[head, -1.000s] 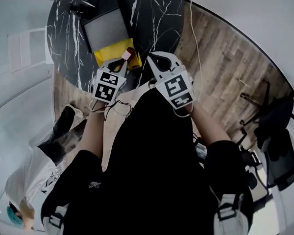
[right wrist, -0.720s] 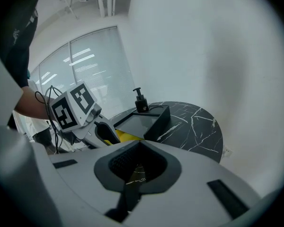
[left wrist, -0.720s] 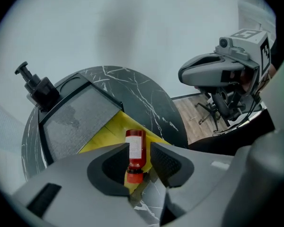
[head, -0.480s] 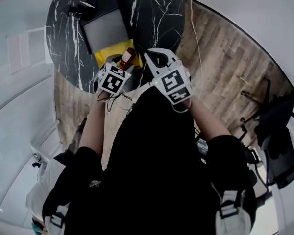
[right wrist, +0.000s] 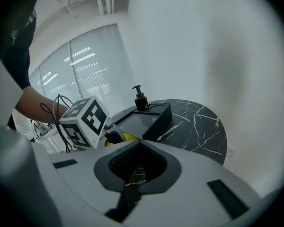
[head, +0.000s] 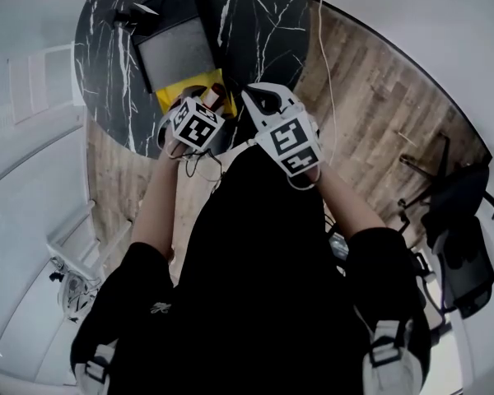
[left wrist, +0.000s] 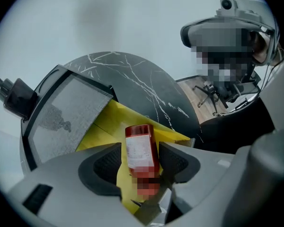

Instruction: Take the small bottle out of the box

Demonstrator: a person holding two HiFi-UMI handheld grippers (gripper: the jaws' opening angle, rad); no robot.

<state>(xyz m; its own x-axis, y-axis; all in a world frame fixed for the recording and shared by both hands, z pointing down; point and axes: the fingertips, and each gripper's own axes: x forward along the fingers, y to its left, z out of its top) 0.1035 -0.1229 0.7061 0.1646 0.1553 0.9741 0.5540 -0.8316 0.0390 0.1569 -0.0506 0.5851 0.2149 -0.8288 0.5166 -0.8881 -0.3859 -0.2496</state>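
As the jaws of the left gripper (left wrist: 141,163) have just been opening around it, the small bottle (left wrist: 141,148) lies on the yellow sheet (left wrist: 111,122) near the box (left wrist: 61,112). A clipping jaw could roll it off the table (left wrist: 146,82). The right gripper (right wrist: 137,167) is closed and empty.

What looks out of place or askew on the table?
The bottle appears to lie on its side on the yellow sheet, outside the box, between the left gripper's jaws, which have just been opening and do not press it. No spill shows.
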